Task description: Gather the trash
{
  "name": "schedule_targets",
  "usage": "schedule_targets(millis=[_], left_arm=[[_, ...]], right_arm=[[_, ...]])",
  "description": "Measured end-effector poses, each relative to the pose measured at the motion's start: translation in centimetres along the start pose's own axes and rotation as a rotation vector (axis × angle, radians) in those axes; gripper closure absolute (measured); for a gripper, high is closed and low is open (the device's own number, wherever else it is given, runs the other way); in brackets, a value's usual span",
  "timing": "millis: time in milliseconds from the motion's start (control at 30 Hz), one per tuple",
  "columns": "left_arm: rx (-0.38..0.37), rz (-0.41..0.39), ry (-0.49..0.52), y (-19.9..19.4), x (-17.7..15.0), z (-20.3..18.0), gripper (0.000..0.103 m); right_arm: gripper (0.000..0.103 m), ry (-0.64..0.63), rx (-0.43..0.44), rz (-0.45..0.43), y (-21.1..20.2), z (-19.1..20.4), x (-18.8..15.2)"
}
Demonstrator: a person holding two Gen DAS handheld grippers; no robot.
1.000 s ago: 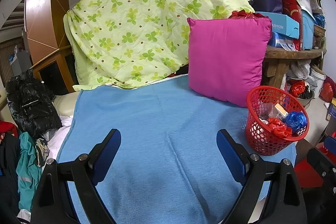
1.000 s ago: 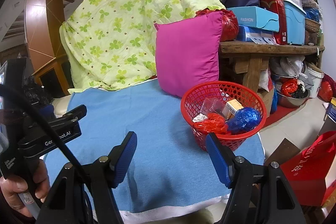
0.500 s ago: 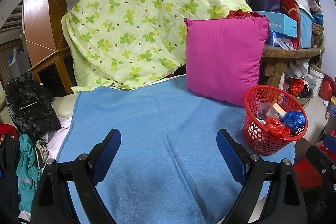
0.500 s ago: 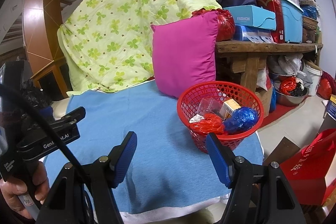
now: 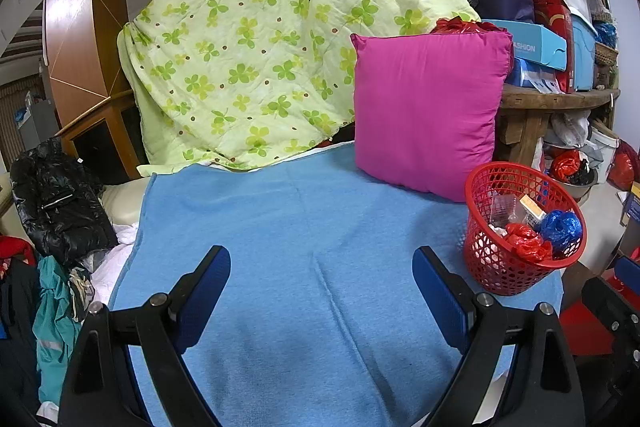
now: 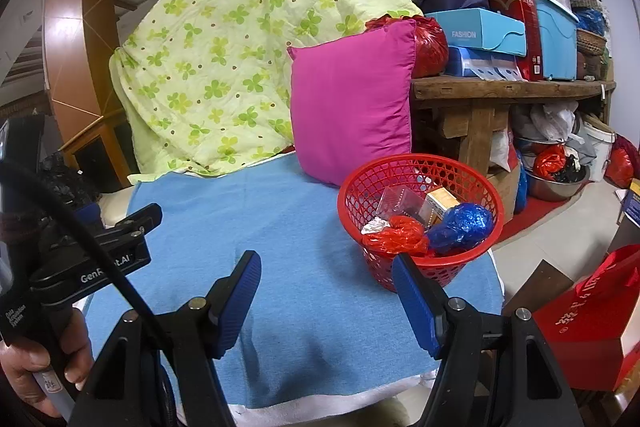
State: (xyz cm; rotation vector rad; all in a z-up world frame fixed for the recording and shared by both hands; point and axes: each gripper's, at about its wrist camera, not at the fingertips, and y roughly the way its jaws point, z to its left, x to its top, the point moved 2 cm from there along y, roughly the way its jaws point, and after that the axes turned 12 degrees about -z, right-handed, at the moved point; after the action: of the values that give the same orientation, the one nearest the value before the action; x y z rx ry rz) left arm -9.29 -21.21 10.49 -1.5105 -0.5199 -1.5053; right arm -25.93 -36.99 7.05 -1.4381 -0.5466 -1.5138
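Trash fills the red basket (image 6: 420,223); both grippers' jaws (image 5: 320,291) (image 6: 326,291) gape empty above the blue cloth (image 5: 300,227).

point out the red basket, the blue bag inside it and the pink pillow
red basket (image 6: 356,187), right wrist view, on its bare left rim
blue bag (image 6: 460,223), right wrist view, on the middle of the crumpled plastic
pink pillow (image 5: 428,111), left wrist view, on the centre of its front face
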Motion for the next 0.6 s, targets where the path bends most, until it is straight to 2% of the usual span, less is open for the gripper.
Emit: schedule_targets(millis=[600], left_arm=[[0.002,-0.009,0.041,-0.9,0.8,-1.7,0.011]], right_arm=[[0.031,0.023,-0.031,-0.031,-0.8,-2.4,0.8]])
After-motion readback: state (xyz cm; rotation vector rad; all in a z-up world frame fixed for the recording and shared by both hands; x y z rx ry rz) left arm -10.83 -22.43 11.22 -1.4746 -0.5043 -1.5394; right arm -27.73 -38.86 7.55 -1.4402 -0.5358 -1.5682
